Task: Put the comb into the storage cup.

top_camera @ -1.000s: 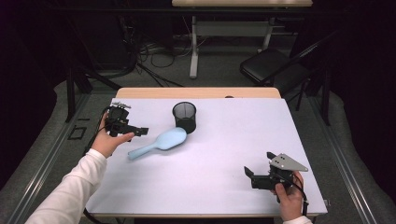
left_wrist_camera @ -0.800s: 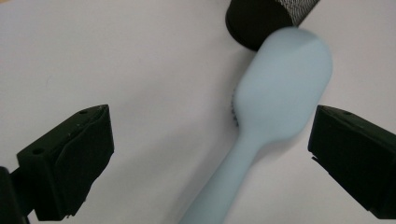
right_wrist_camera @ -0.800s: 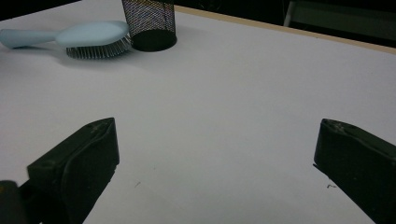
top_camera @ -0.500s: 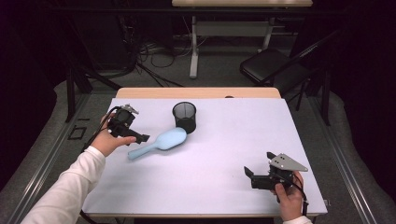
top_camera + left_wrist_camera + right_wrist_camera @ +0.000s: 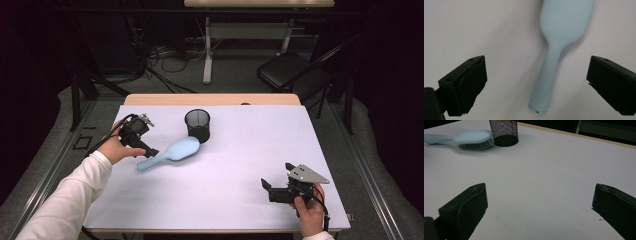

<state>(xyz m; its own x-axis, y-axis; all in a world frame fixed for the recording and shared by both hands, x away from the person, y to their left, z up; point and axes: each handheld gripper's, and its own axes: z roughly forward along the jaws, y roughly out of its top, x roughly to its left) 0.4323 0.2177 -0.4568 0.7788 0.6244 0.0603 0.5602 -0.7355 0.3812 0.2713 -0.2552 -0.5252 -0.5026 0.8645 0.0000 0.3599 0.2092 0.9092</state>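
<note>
A pale blue hairbrush (image 5: 170,154) lies bristles down on the white table, its head against a black mesh cup (image 5: 197,125). My left gripper (image 5: 150,151) hovers over the brush handle, tilted downward and open. In the left gripper view the handle (image 5: 546,82) runs up between the two wide-apart jaws, neither touching it. My right gripper (image 5: 275,187) rests open near the front right of the table with nothing between its jaws. The right gripper view has the hairbrush (image 5: 466,138) and the mesh cup (image 5: 504,132) far off at the upper left.
The white sheet (image 5: 250,145) covers most of the wooden table, whose far edge (image 5: 215,99) shows bare. Beyond it stand a black chair (image 5: 295,70), another table's legs and cables on the floor. Dark floor lies to both sides.
My left gripper has moved right and down from the table's left edge to just above the hairbrush handle. The right gripper and the brush have stayed where they were.
</note>
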